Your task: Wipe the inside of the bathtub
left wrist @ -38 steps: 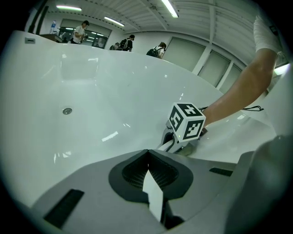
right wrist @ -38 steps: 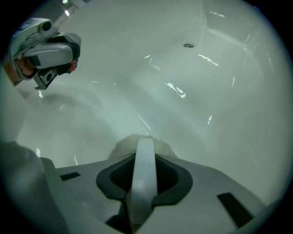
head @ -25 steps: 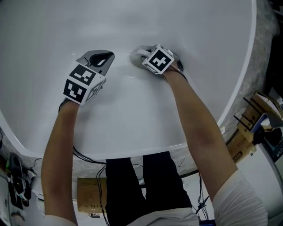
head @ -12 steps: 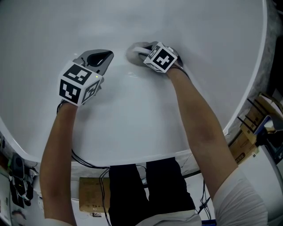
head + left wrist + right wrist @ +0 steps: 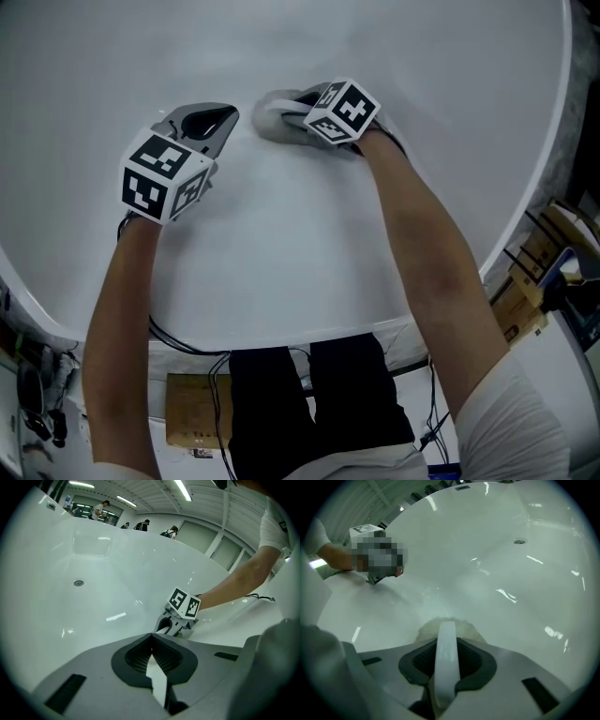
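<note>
The white bathtub (image 5: 281, 272) bears a pale wiping pad (image 5: 270, 120) on its inner wall, well apart from its drain (image 5: 78, 582).

- The glossy white bathtub (image 5: 281, 244) has a smoothly curved inner wall streaked with light reflections and a small round drain (image 5: 78, 582) low down.
- The fluffy white wiping pad (image 5: 471, 632) with a white handle (image 5: 446, 653) lies pressed against that inner wall.
</note>
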`<state>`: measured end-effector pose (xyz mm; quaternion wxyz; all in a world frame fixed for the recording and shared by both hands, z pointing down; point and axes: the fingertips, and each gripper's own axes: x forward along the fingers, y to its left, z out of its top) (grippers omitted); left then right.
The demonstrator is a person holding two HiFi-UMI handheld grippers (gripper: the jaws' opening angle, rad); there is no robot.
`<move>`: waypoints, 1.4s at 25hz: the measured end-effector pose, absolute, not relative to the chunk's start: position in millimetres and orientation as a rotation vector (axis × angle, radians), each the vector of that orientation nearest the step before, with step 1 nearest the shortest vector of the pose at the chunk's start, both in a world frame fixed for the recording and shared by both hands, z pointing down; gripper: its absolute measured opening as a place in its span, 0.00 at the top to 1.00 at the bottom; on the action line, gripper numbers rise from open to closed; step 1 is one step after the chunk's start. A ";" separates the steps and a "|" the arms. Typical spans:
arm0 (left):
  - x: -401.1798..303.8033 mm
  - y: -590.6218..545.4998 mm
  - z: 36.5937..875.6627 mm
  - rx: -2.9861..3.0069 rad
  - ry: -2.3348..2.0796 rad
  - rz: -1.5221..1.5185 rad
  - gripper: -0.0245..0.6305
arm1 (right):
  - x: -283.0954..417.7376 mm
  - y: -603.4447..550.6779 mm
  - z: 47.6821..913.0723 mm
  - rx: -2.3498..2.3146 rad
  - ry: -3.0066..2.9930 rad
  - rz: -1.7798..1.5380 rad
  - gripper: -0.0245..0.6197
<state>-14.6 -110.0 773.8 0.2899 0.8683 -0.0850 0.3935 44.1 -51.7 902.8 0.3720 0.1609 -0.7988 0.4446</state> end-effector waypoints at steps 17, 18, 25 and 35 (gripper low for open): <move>-17.1 -89.1 743.8 2.303 -0.255 1.023 0.95 | 28.0 -27.3 840.0 0.294 -2.082 1.306 0.82; -19.7 -86.1 739.3 2.302 -0.259 1.021 0.95 | 24.8 -24.1 832.5 0.279 -2.083 1.319 0.82; -31.8 -72.6 703.1 2.308 -0.267 1.013 0.95 | 10.5 -10.2 784.2 0.227 -2.097 1.362 0.82; -26.0 -75.0 674.1 2.364 -0.248 1.060 0.95 | 11.2 8.3 723.1 0.135 -2.136 1.456 0.82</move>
